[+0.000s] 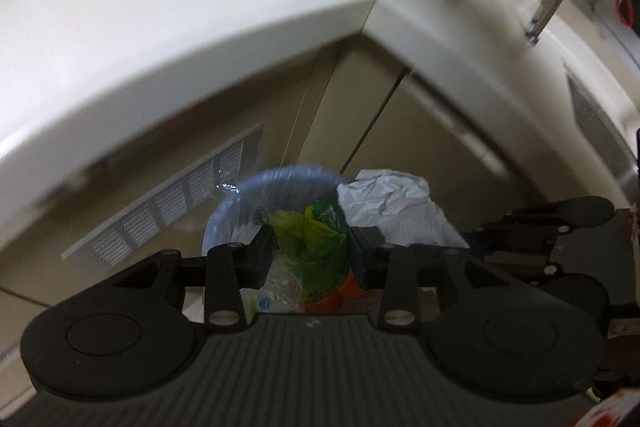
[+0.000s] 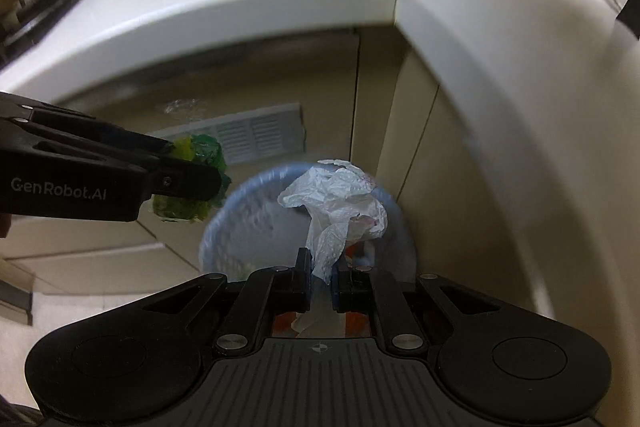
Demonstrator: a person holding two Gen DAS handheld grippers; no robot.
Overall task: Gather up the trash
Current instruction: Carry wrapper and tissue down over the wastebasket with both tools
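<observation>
Left tongs [image 1: 312, 251]: clamped on crumpled green-yellow plastic wrapper [image 1: 316, 239].
Right tongs [image 2: 320, 277]: pinching crinkled white plastic bag [image 2: 340, 203].
Advice: centre both over round blue mesh bin [image 2: 240, 219] before releasing.

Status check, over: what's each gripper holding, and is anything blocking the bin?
Left gripper shut on crumpled green-yellow plastic wrapper. Right gripper shut on crumpled white plastic bag. Both above round blue bin. Nothing in the way.

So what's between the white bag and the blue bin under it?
Nothing, just air. In the right wrist view the white plastic bag hangs from the right gripper over the blue bin, with no lid between them.
</observation>
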